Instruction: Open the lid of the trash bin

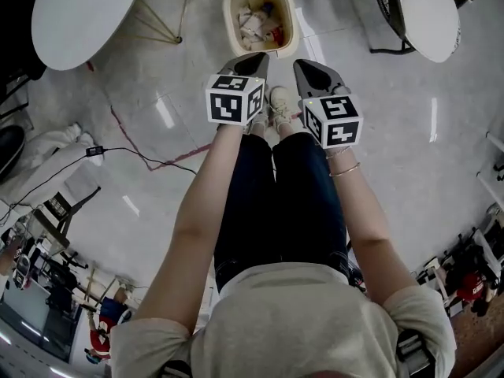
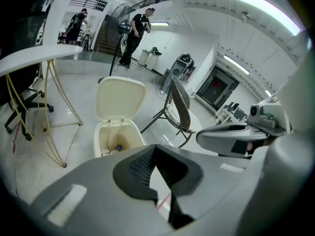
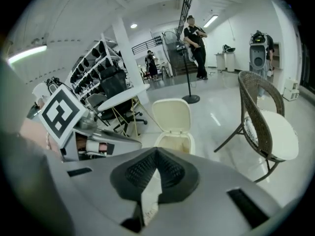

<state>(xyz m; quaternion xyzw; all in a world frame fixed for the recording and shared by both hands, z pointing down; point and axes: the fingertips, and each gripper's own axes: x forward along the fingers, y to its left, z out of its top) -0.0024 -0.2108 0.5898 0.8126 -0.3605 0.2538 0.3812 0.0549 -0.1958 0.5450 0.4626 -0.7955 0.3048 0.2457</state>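
Your left gripper (image 1: 256, 58) and right gripper (image 1: 305, 66) hover near the trash bin (image 1: 227, 18), each with jaws together and empty. The bin's lid (image 2: 120, 98) stands upright, open.

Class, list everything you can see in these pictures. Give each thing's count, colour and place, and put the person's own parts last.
trash bin: one, cream, on the floor ahead of the feet, open
lid: one, cream, standing upright behind the opening
rubbish: several pieces, mostly white, some red, inside the trash bin
round table: one, white top, thin yellowish legs, on the left
wicker chair: one, dark frame, white cushion, on the right
cable: one, black, on the floor at left
bystanders: two, dark clothes, far end of the room
shoes: two, pale, below the grippers
left gripper: one, grey, shut, empty
right gripper: one, grey, shut, empty, beside the left
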